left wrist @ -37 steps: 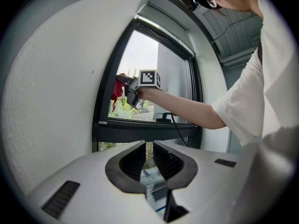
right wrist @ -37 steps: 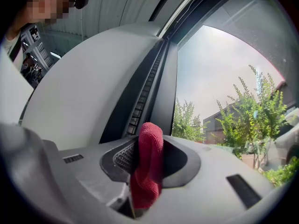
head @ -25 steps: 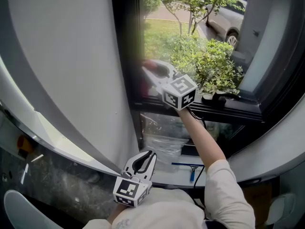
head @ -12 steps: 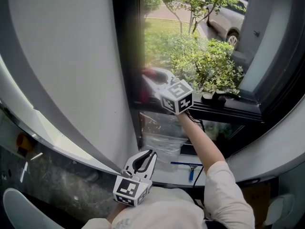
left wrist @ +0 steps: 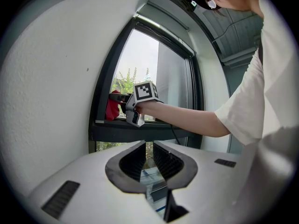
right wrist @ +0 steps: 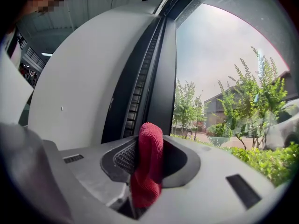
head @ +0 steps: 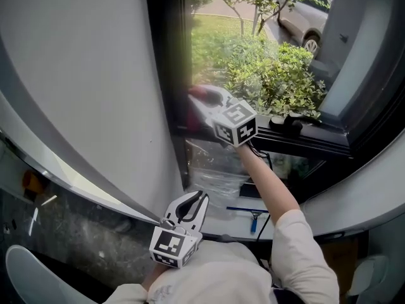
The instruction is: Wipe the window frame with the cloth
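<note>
A red cloth is pinched in my right gripper, which is shut on it. It is held against the lower left corner of the black window frame, just above the horizontal bar. In the right gripper view the cloth sticks up between the jaws, with the frame's upright right behind it. My left gripper hangs low near the person's body, shut and holding nothing. From the left gripper view I see the right gripper and the cloth at the frame.
A white wall flanks the window on the left. A black handle sits on the horizontal bar. Below it lie a clear plastic bag and a blue-handled squeegee. Bushes and a parked car are outside.
The right gripper with the cloth has shifted only slightly at the frame's lower left corner, dipping and coming back. The left gripper has stayed in place.
</note>
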`<state>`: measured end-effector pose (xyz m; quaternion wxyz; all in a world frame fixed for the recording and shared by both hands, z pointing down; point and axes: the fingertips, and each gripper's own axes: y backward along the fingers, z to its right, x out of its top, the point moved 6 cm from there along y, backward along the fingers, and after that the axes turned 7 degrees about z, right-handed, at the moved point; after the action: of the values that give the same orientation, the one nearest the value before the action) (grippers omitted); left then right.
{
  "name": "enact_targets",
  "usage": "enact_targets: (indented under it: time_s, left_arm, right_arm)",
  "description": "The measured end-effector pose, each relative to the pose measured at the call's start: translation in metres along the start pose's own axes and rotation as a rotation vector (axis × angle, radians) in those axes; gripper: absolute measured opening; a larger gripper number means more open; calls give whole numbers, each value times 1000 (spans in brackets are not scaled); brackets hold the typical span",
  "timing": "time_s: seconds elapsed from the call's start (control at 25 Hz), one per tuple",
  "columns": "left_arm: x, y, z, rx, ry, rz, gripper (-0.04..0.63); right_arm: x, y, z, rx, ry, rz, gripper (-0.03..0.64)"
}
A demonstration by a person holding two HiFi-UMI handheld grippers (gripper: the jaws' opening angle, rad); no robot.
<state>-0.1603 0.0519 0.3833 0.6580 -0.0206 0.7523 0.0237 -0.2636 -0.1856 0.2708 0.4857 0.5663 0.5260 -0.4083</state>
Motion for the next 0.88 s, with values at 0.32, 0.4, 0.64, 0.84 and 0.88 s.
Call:
enact_targets:
  time_s: [0.32,0.4,0.64,0.84,0.88]
  left_arm:
    - [0,-5,0,-3,6,0,55]
    - [0,-6,-1,-5,6,1,55]
    - [0,-9,0,-9,5,2,55]
    - [1,-10,-1,-11,3,3,55]
    - [1,-10,-1,-11,3,3,55]
  right_arm:
    - [-8,-1,-1,4,27,-50,104]
    - [-10,-1,-2,5,38,-80,104]
    - [-13,-2,-1,22,11,-125,104]
    - [-15,-4,1,36,-2,-191,104]
    - [-15,-4,1,38,-5,-206,104]
